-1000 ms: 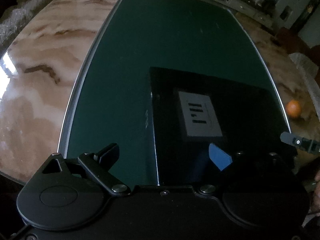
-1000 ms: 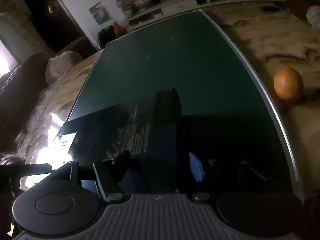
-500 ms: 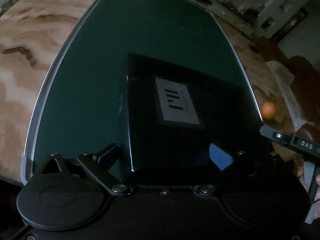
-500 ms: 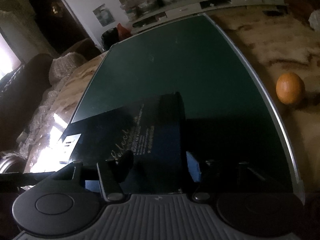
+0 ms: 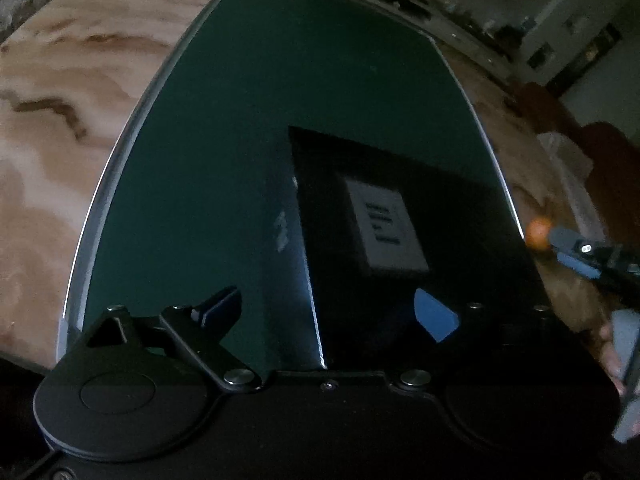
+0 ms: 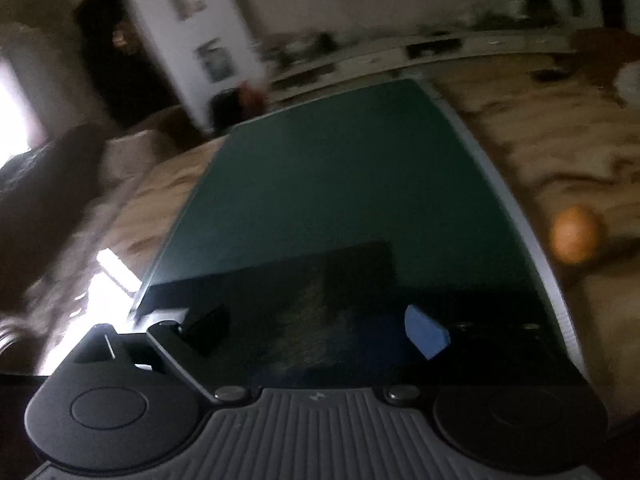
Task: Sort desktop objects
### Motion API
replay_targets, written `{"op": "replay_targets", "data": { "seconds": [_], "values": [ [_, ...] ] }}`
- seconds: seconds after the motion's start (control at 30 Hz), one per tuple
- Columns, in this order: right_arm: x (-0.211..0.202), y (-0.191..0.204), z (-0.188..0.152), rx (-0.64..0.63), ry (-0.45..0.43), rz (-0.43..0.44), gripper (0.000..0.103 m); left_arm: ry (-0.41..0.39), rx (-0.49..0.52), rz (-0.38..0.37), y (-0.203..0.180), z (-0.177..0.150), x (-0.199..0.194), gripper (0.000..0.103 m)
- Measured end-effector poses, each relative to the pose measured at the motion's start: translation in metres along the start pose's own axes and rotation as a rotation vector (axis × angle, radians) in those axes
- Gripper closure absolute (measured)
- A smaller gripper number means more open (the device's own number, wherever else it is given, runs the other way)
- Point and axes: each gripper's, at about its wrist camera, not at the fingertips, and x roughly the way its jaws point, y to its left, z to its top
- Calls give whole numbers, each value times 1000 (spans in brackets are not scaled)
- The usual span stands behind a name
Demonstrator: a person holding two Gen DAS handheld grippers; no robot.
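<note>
A flat black box (image 5: 460,216) with a white label (image 5: 384,228) lies on the dark green mat (image 5: 280,100). My left gripper (image 5: 326,312) hangs over the box's near left corner. Its jaws are wide and closing, with that corner between them, and its left finger (image 5: 216,308) stands clear of the box's edge. In the right wrist view the box (image 6: 340,276) lies between the fingers of my right gripper (image 6: 316,332). Its jaws are opening and the pads are off the box. My right gripper (image 5: 580,248) also shows at the left wrist view's right edge.
The mat (image 6: 340,180) lies on a brown marbled table (image 5: 60,120). An orange (image 6: 576,240) sits on the bare table right of the mat, and the orange (image 5: 538,232) shows small in the left wrist view. A hand (image 5: 612,340) is at that view's right edge. Furniture stands beyond the table.
My right gripper's jaws were shut on the box's near end and have sprung wide apart. The right wrist view has tipped up and blurred. The left gripper's fingers stay wide over the box.
</note>
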Motion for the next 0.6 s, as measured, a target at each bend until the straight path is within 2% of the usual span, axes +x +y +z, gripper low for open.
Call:
{"op": "replay_targets", "data": {
  "seconds": [0.07, 0.2, 0.33, 0.4, 0.6],
  "values": [
    [10, -18, 9, 52, 27, -4, 10, 7, -17, -9, 5, 9, 1, 7],
    [43, -46, 15, 143, 157, 53, 37, 33, -27, -11, 0, 21, 15, 8],
    [53, -45, 10, 140, 181, 122, 40, 59, -23, -22, -6, 24, 27, 15],
    [51, -39, 9, 118, 170, 113, 40, 56, 13, 7, -14, 23, 28, 14],
    [39, -28, 9, 68, 137, 95, 46, 44, 49, 21, -21, 19, 22, 14]
  ]
}}
